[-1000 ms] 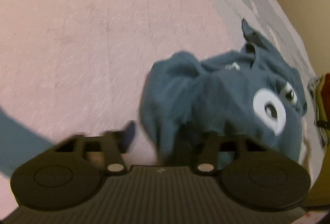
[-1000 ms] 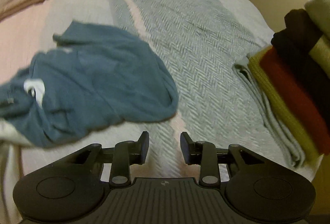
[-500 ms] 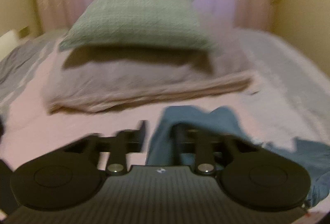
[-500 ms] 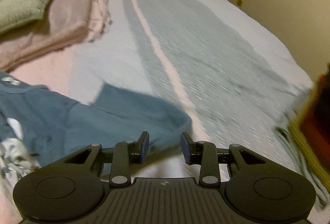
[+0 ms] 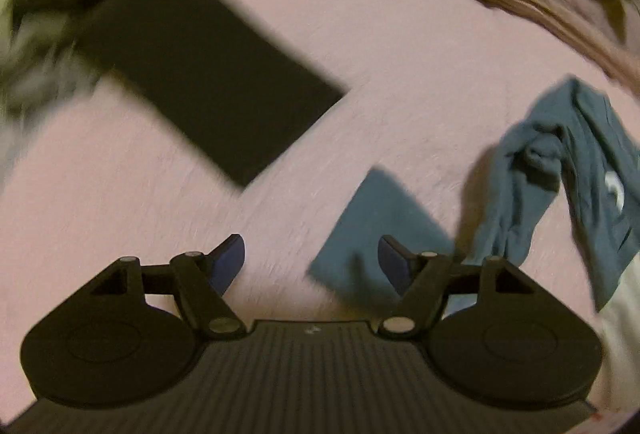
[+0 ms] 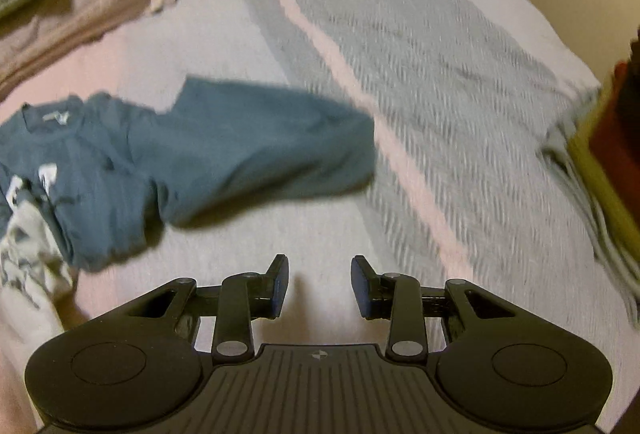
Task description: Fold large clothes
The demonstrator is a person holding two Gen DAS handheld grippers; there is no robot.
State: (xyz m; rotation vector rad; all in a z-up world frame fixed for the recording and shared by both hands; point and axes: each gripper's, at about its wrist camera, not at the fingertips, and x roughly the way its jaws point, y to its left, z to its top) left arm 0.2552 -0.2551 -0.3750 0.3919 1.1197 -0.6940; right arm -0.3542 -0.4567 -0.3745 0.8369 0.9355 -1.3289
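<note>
The folding has hardly begun, I think. The blue shirt [image 6: 224, 150] lies in a messy heap on the bed [image 6: 420, 46], not flat and not folded. It needs to be spread out first, then folded, so nearly all the work is left. At the far right edge of the right view there is a pile of clothes [image 6: 608, 138] in red, yellow and grey. They look stacked, so maybe some clothes are done already, but I cannot be sure.

The shirt is dark blue and soft. It is bunched up and wrinkled, with one part sticking out flat toward the striped grey blanket. I can see the neck hole with a small label, and some white print on the front. Part of it rests on a white patterned cloth [image 6: 24, 246] at the left. In the left view one sleeve [image 5: 376, 230] lies flat on the pink sheet [image 5: 360, 34], and the rest [image 5: 568, 170] is crumpled up beside it.

The left gripper [image 5: 311, 260] has its fingers wide apart and holds nothing. One finger is over the sleeve's edge. The right gripper [image 6: 319, 284] is spread apart too, and empty. It hangs over bare bed, near the shirt but not touching it.

A dark flat thing [image 5: 208, 74] lies on the pink sheet, well apart from the shirt. It is too blurry to name.
</note>
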